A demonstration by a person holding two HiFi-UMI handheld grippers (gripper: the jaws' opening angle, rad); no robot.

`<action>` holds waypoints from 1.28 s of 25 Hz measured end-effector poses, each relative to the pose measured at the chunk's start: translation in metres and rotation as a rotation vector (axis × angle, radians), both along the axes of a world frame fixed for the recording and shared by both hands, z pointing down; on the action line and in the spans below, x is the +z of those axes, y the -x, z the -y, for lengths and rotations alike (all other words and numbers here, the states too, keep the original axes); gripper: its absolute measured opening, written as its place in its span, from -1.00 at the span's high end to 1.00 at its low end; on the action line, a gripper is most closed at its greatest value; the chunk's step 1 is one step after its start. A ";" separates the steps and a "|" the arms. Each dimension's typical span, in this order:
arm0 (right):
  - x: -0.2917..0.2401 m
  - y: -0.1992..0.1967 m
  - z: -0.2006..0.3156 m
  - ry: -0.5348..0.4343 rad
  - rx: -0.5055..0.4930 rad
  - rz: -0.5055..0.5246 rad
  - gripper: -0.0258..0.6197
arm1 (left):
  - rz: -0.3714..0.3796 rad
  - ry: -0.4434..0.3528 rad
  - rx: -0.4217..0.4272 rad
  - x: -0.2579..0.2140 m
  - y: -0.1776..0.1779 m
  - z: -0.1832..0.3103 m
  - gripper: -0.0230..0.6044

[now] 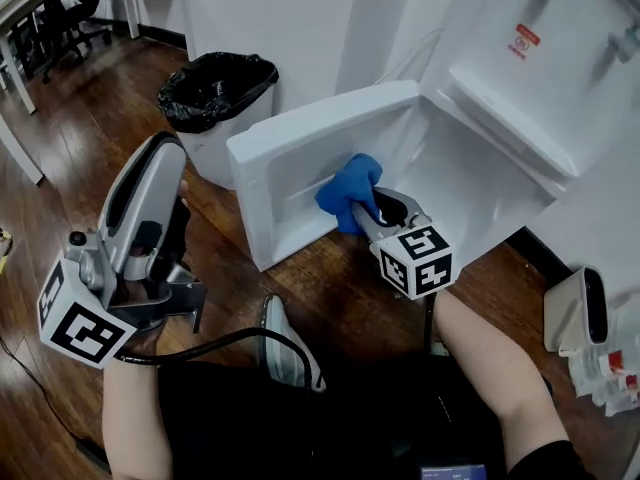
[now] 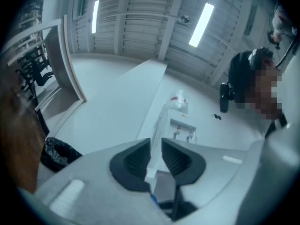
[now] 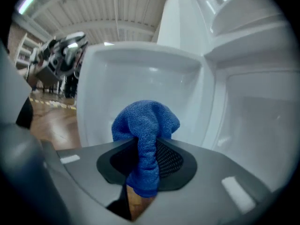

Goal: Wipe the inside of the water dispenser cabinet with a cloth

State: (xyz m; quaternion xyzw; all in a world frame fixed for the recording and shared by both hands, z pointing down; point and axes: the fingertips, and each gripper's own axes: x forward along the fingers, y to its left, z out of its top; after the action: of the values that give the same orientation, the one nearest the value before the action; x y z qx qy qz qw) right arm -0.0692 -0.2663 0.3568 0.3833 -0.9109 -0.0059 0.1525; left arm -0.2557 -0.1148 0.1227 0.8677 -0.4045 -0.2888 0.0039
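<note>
Closest in, a grey-and-white shoe point(image 1: 288, 346) rested on the dark wooden plank floor point(image 1: 80, 148), with a black cable point(image 1: 215, 342) curving beside it; the left tongs point(image 1: 162, 153), at the left of the head view, were held clear of the cabinet, tilted upward, and were clenched with nothing between their ribbed black pads point(image 2: 136, 159); to the right and a little further on, the right tongs point(image 1: 368, 204) were clamped on a bunched blue microfibre cloth point(image 1: 347, 190), one end of it hanging down between the pads while the bulk mushroomed above the tips; the cloth sat in front of the recessed inner face of the open white plastic cabinet door point(image 1: 300, 148), low and towards its hinged edge, though contact with that surface could not be made out; beyond the door lay the pale hollow cabinet interior point(image 1: 480, 193) at the foot of the tall white water dispenser point(image 1: 520, 78); left of the door, a white waste bin with a black liner point(image 1: 215, 88) stood against the wall; furthest off, at the top left, stood black office chairs point(image 1: 70, 18)
</note>
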 end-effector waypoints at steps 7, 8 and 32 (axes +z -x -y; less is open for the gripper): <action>-0.132 -0.034 -0.091 0.159 -0.308 0.423 0.59 | 0.362 -0.023 0.225 0.017 -0.116 -0.033 0.68; -0.140 -0.042 -0.103 0.161 -0.331 0.431 0.59 | 0.389 0.014 0.275 0.027 -0.135 -0.035 0.57; -0.110 -0.053 -0.211 0.229 -0.724 0.456 0.59 | 0.372 0.291 0.779 0.111 -0.230 -0.067 0.48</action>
State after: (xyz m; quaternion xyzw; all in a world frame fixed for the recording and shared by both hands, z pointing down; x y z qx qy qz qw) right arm -0.0158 -0.0557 0.2471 0.0118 -0.9916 0.1267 -0.0230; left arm -0.0252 -0.0475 0.2337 0.9827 -0.0780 -0.0451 0.1615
